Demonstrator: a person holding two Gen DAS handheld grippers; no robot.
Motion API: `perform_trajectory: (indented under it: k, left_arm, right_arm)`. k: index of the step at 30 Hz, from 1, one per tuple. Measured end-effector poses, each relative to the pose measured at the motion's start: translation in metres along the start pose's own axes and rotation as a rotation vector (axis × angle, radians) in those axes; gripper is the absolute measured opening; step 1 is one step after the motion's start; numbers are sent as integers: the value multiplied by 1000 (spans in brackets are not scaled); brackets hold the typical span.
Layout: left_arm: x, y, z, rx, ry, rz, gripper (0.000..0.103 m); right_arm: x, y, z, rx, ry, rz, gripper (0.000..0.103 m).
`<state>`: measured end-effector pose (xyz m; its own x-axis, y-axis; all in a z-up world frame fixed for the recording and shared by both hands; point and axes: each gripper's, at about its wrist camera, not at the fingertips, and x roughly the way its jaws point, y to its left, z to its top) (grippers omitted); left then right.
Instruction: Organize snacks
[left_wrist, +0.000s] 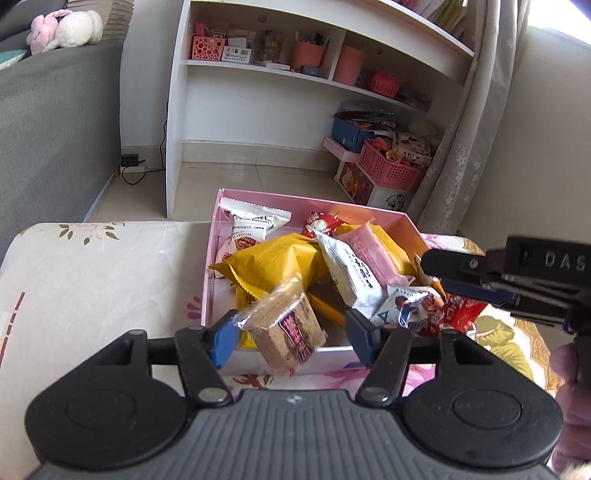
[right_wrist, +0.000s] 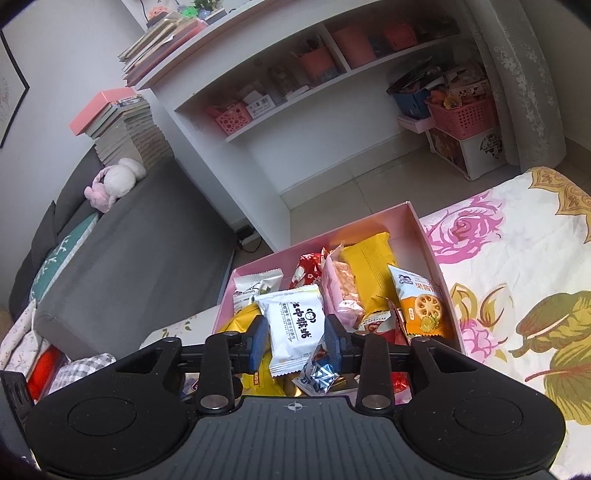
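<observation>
A pink box (left_wrist: 218, 236) on the flowered bed cover holds several snack packets: yellow ones (left_wrist: 273, 262), white ones (left_wrist: 347, 273) and a red one (left_wrist: 321, 221). My left gripper (left_wrist: 291, 339) is open over the box's near wall. A brown cracker pack (left_wrist: 291, 332) hangs tilted and blurred between its fingers, its wrapper end by the left pad and clear of the right pad. My right gripper (right_wrist: 295, 341) is open above a white packet (right_wrist: 291, 325), with a silver-blue packet (right_wrist: 317, 373) just below its right finger. The right gripper (left_wrist: 434, 273) also shows at the box's right side.
A flowered bed cover (right_wrist: 517, 258) spreads around the box. Left of it stands a grey sofa (left_wrist: 55, 129) with a plush toy (left_wrist: 66, 29). Beyond the tiled floor are a white shelf unit (left_wrist: 258, 92), a pink basket (left_wrist: 391, 166) and a curtain (left_wrist: 472, 129).
</observation>
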<state>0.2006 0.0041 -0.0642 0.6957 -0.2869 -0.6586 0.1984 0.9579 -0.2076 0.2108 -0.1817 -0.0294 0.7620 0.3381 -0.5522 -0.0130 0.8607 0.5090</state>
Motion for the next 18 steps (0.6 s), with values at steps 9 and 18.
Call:
perform_trajectory:
  k: [9,18]
  left_arm:
    - [0,-5,-3,104,-21,62,63]
    - [-15,-1,-17,117,126,102,67]
  right_arm:
    - [-31,7,-3,-27,-49,-4,74]
    - [-43,-9,-7,-21,-21,-33,77]
